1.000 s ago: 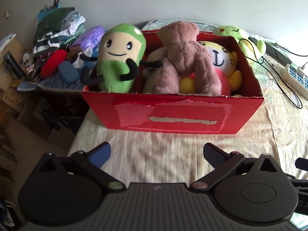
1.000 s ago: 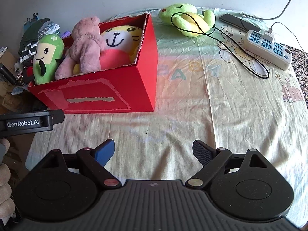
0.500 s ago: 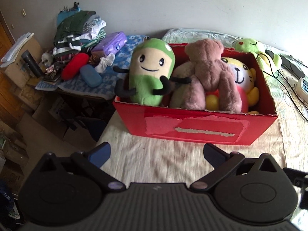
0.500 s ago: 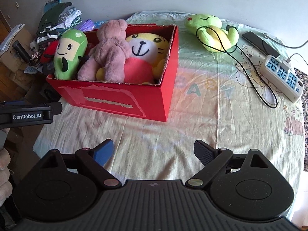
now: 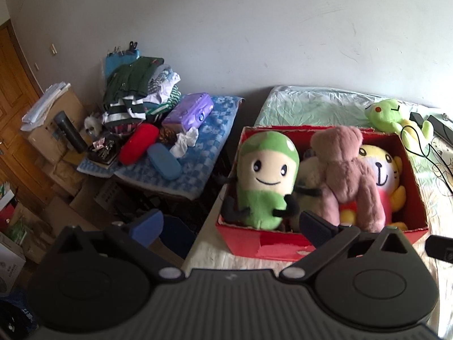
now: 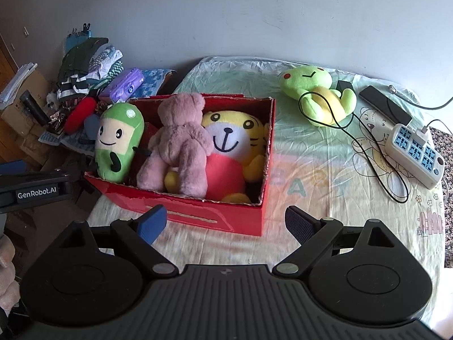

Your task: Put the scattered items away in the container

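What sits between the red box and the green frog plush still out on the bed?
Only bare bedsheet separates the red box from the green frog plush; the right wrist view shows it best. The black cable loops over the plush, away from the box.

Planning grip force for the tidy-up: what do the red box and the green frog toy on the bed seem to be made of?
Red box: likely cardboard with a glossy red facing; torn patches and raw brown rim edges show. Green frog toy: soft plush fabric, matte and fuzzy, apparently stuffed; a black cable lies looped over it.
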